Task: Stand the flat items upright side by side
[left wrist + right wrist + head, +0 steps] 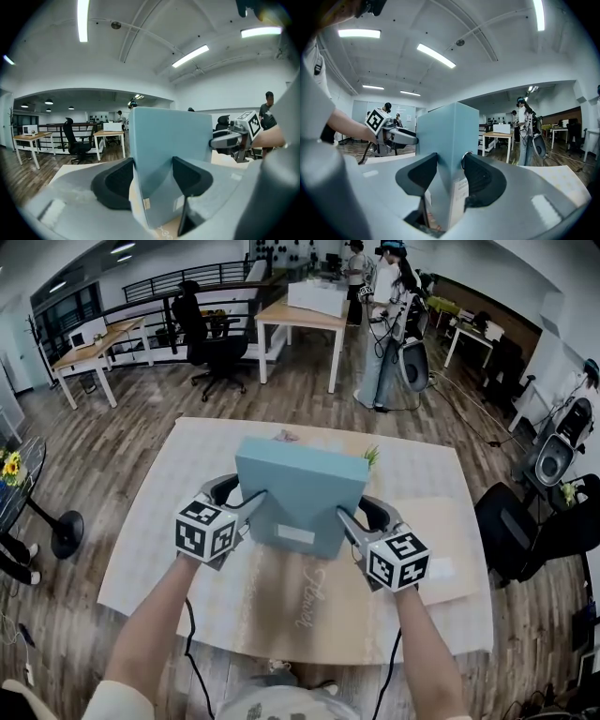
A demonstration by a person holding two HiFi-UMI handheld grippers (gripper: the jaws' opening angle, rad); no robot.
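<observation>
The left gripper [152,177] was closed on the left edge of a flat light-blue box [300,488], with 1 dark pad pressed against each broad face. The right gripper [449,177] was clamped in the same manner on the opposite edge, a white label being seen on the box just beside its right pad. The box was thus held between the 2 grippers, directly ahead of both, and was seen rising tall and near upright from their jaws. Whether its lower edge touched anything could not be told. Below the grippers a desk [150,549] was spread with a pale checked cover, and a tan runner [300,615] with script lettering lay beneath the box. Just beyond the box, a small green item [372,457] and a pinkish one [286,437] were partly hidden. Farther ahead, a black office chair [214,345] and a standing person [384,329] were seen.
</observation>
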